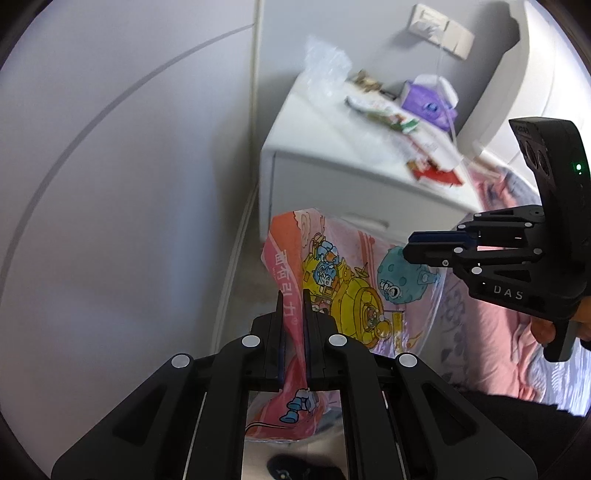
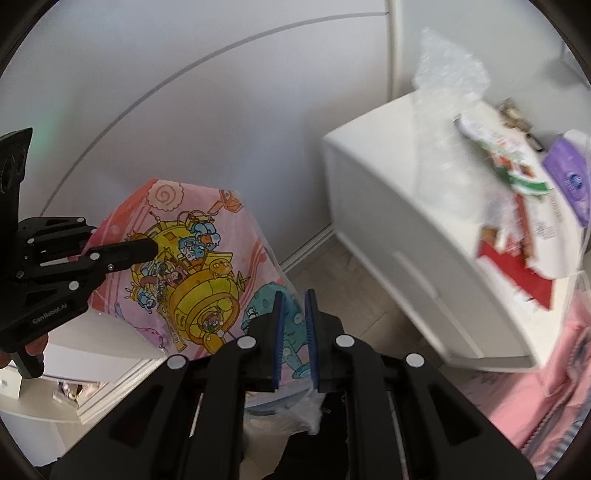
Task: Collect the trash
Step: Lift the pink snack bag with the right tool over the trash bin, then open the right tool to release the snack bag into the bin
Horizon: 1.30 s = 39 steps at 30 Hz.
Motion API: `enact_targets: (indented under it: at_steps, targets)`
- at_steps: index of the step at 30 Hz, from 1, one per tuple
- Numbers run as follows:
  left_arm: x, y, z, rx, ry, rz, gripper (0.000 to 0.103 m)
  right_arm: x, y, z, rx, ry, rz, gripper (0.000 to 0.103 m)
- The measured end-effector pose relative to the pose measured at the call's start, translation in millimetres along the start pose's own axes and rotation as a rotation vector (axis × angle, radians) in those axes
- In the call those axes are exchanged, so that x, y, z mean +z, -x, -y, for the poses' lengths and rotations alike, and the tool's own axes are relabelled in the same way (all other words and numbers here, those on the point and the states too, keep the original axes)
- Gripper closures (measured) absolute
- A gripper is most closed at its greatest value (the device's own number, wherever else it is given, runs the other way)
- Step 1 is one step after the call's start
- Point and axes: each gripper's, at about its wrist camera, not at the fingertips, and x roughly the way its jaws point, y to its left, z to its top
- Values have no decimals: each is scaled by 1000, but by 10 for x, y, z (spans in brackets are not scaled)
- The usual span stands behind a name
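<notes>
A pink plastic bag (image 1: 343, 280) with yellow and blue cartoon prints hangs in the air between both grippers. My left gripper (image 1: 293, 299) is shut on one edge of the bag. My right gripper (image 2: 294, 299) is shut on the opposite edge, near the blue cartoon figure (image 2: 291, 332). Each gripper shows in the other's view: the right one (image 1: 417, 245), the left one (image 2: 149, 247). Trash lies on a white nightstand (image 2: 391, 206): clear bubble wrap (image 2: 447, 122), a green and white wrapper (image 2: 506, 158) and red and white torn packaging (image 2: 517, 258).
A purple tissue pack (image 2: 570, 173) sits at the back of the nightstand. A pink bedspread (image 2: 535, 391) lies to the right. A white wardrobe wall (image 1: 129, 166) stands behind. Wall switches (image 1: 439, 29) are above the nightstand.
</notes>
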Motion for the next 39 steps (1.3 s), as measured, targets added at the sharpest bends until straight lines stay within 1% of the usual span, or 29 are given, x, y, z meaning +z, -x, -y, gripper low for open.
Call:
enact_targets:
  at_steps: [5, 11, 19, 23, 29, 34, 39]
  targets:
    - [-449, -235, -123, 13, 61, -46, 97, -270, -444, -212, 25, 48, -73, 90]
    - [-903, -668, -188, 19, 110, -90, 97, -574, -1009, -281, 42, 96, -153, 90]
    - [-1371, -1230, -279, 30, 150, -147, 97, -880, -1601, -335, 59, 130, -225, 90]
    - [-1598, -1511, -346, 53, 181, -173, 97, -961, -1848, -386, 59, 138, -236, 90]
    - [-1772, -1816, -397, 83, 191, -202, 97, -1047, -2161, -349, 53, 128, -257, 90]
    - [-1719, -2069, -362, 99, 182, -209, 97, -1110, -2328, -279, 33, 99, -267, 90]
    - [-1661, -2272, -394, 108, 187, -202, 97, -1075, -2467, -221, 21, 104, -267, 90]
